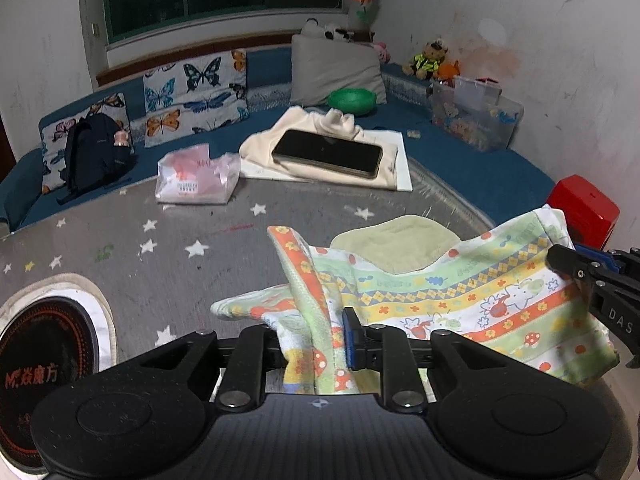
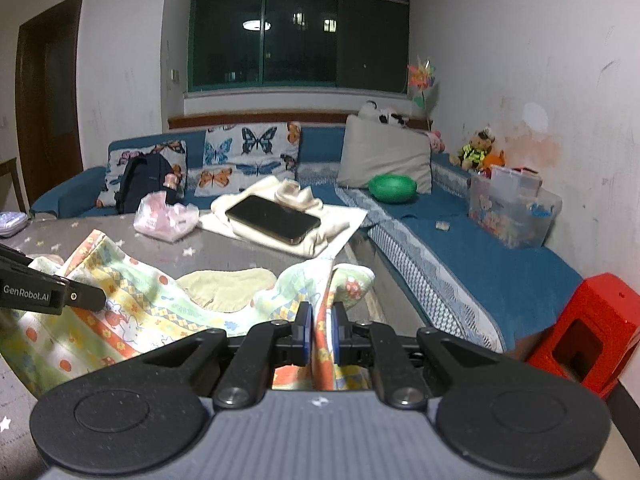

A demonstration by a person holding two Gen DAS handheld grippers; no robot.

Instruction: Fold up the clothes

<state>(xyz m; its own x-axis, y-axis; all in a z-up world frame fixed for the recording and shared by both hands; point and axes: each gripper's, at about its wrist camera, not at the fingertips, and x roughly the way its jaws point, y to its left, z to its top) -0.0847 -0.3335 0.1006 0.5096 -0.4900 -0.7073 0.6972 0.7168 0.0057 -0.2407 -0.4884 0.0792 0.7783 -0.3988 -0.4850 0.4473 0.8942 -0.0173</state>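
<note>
Patterned kids' garment (image 1: 472, 300) was what we were dealing with, a striped thing with flowers, mushrooms and little animals on it, hanging stretched over the grey star-print table (image 1: 168, 232) between our two grippers. We had the left gripper (image 1: 320, 340) pinched tight on one bunched-up corner of the cloth, blue pads pressed into the fabric. Same story on the other side: the right gripper (image 2: 320, 328) was closed on the opposite edge, with cloth squeezed between its two blue pads. From the left camera we could see the right gripper's black arm poking in just beside the garment's far end.

Right behind the garment on the table sat a pale green folded cloth (image 1: 394, 240), partly covered by the sagging middle of the fabric. Further back on the table from the garment we had a cream garment (image 1: 316, 128) lying on a white board (image 1: 400, 160), with a dark phone (image 1: 327, 153) resting on top of it. Next to that, a pink-and-clear plastic bag (image 1: 196, 176). Well behind the garment was the blue sofa (image 1: 500, 168) with butterfly cushions (image 1: 196, 96), a black backpack (image 1: 94, 152), a green bowl (image 1: 352, 100) and a clear storage box (image 1: 476, 116). A red stool (image 2: 588, 332) stood off beside the garment's right end, past the table edge.
</note>
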